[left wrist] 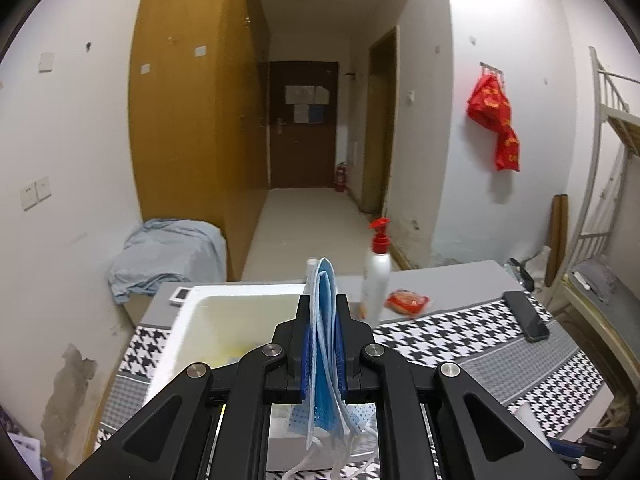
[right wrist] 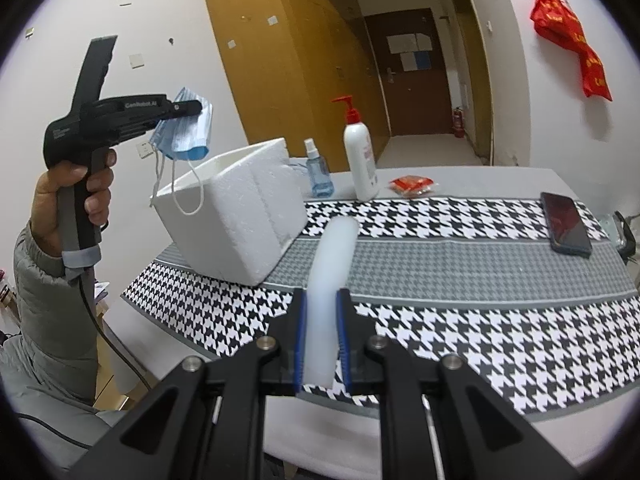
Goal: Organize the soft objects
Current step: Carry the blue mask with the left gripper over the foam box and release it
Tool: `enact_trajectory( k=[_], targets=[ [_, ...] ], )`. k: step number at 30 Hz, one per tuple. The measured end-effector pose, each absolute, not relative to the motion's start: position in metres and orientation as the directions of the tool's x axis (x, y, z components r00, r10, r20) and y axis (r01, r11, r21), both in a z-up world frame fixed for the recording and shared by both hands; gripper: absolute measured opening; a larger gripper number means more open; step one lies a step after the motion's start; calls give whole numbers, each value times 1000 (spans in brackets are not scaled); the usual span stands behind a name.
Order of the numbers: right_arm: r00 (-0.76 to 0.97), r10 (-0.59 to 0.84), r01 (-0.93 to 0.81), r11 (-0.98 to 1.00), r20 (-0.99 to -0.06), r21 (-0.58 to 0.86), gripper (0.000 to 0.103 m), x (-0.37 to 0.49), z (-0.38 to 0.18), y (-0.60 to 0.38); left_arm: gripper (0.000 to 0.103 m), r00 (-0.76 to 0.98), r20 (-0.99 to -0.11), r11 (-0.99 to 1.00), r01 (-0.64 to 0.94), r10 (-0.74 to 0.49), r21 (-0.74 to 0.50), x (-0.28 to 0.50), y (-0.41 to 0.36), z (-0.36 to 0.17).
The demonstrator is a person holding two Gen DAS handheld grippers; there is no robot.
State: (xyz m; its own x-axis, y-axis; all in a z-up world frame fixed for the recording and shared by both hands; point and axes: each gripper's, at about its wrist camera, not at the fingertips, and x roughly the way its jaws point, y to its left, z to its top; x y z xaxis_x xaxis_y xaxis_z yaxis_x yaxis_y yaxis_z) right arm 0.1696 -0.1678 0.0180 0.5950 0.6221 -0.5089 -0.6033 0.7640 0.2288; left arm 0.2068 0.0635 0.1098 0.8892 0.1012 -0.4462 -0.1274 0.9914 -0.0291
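My left gripper (left wrist: 323, 300) is shut on a folded stack of blue face masks (left wrist: 326, 344), whose white ear loops hang down. In the right wrist view that left gripper (right wrist: 192, 108) holds the face masks (right wrist: 188, 136) in the air above the near left corner of a white foam box (right wrist: 236, 208). The foam box (left wrist: 208, 320) lies just below and ahead in the left wrist view, its inside open to view. My right gripper (right wrist: 322, 298) is shut on a pale, translucent soft strip (right wrist: 332, 264) that sticks forward over the houndstooth tablecloth (right wrist: 460, 320).
On the table's far side stand a white pump bottle (right wrist: 360, 160) and a small blue spray bottle (right wrist: 318, 172), with a red packet (right wrist: 412, 185) beside them. A dark phone (right wrist: 566, 224) lies at the right. A person's hand (right wrist: 72, 196) and grey sleeve are at left.
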Motion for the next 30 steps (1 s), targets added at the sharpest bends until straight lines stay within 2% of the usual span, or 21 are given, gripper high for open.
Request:
enact_trajectory(
  k=[10,30],
  targets=[
    [585,640,-632,745,-498,216,17,180,24,-152,11,853,-500,982,-187,146,-34,226,94,92],
    [576,629,-623,751,-522,219,17,197,18,-138,11,810,-567,979,-200,149,-27,249,117,65]
  ],
)
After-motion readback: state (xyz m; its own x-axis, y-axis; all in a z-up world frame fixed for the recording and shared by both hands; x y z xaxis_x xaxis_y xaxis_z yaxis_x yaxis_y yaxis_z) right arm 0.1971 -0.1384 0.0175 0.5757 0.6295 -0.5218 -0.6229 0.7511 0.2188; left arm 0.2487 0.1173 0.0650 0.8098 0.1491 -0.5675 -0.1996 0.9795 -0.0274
